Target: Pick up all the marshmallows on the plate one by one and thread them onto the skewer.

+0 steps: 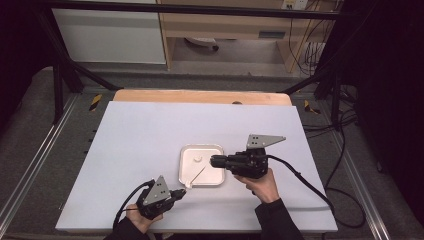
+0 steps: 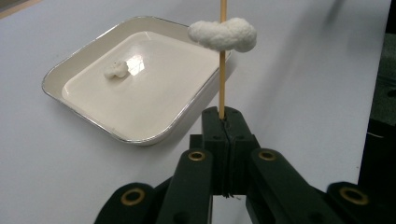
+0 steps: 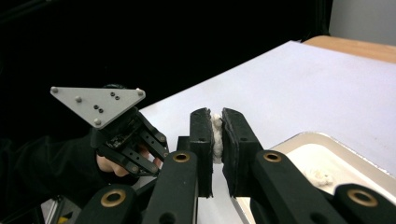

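Skewer (image 2: 222,70): a thin wooden stick is clenched at its lower end by the left tongs (image 2: 224,122) and rises straight out of the closed jaws; in the high view it is seen slanting up over the near part of the tray.
Piece on the skewer (image 2: 223,35): a white puffy lump is threaded on the stick, well above the jaws.
Second piece (image 3: 216,135): a white lump is pinched between the pads of the right tongs (image 3: 216,140), whose jaws are drawn in tight on it.
Third piece (image 2: 116,69): a small white lump is left lying inside the tray, towards its far side.
Tray (image 1: 186,151): a shallow white dish with a metal rim is set on the table (image 1: 140,130), roughly at its middle.
Left tongs, place: held at the near edge of the table, just off the tray's near left corner.
Right tongs, place (image 1: 214,161): held level at the tray's right edge, jaws pointed left over it.
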{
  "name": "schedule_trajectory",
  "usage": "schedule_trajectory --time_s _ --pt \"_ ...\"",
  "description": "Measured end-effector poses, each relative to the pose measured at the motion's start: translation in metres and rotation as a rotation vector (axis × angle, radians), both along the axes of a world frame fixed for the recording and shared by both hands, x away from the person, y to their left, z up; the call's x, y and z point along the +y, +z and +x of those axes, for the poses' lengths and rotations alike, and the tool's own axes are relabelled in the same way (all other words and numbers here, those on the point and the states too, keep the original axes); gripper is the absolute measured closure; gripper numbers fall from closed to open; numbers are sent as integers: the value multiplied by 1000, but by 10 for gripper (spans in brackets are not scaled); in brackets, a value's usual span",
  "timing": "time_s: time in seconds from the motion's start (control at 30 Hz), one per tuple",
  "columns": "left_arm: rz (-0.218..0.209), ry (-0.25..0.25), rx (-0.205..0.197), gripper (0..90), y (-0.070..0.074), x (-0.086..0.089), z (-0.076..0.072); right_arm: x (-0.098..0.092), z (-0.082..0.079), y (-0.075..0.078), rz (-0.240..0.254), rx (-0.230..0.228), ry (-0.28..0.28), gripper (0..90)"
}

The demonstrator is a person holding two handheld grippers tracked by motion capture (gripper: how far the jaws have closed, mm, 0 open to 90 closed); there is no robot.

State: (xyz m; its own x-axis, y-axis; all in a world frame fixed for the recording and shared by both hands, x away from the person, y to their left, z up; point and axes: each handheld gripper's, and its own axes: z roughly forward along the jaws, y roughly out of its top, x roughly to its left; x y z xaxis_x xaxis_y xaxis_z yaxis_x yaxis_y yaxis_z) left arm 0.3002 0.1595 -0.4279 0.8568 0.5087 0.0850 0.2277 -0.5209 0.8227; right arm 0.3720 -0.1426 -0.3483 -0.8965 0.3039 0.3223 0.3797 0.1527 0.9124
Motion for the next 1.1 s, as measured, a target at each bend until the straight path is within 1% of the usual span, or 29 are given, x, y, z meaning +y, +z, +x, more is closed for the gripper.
schedule_trajectory --time_s 0.1,0.27,0.4,0.47,0.5,0.57,0.67,0.73,0.83,1.0,1.07,1.1 --pt "-2 0 1 891 0 1 1 3 1 -3 1 11 14 833" --pt "0 0 4 891 0 1 1 4 1 -4 2 14 31 832" --pt "1 -3 3 890 0 0 0 5 1 -5 -2 17 27 831" --pt "2 -2 6 890 0 0 1 6 2 -6 -5 15 35 831" --pt "3 -2 6 891 0 0 1 7 1 -6 -8 21 39 831" --pt "19 -3 3 891 0 -1 1 9 1 -8 -17 23 42 832" --pt "32 -3 0 891 -1 -1 0 11 2 -10 -32 41 52 836" --pt "33 4 -11 891 -1 -1 -1 11 2 -11 -35 48 56 839" --pt "22 4 -15 891 0 0 -1 12 2 -11 -26 55 61 842" --pt "16 9 -33 891 1 0 -3 13 3 -14 -1 63 67 844" --pt "14 15 -34 891 1 0 -4 14 3 -15 7 67 66 845" --pt "5 16 -25 891 0 1 -3 15 2 -16 13 66 65 845"
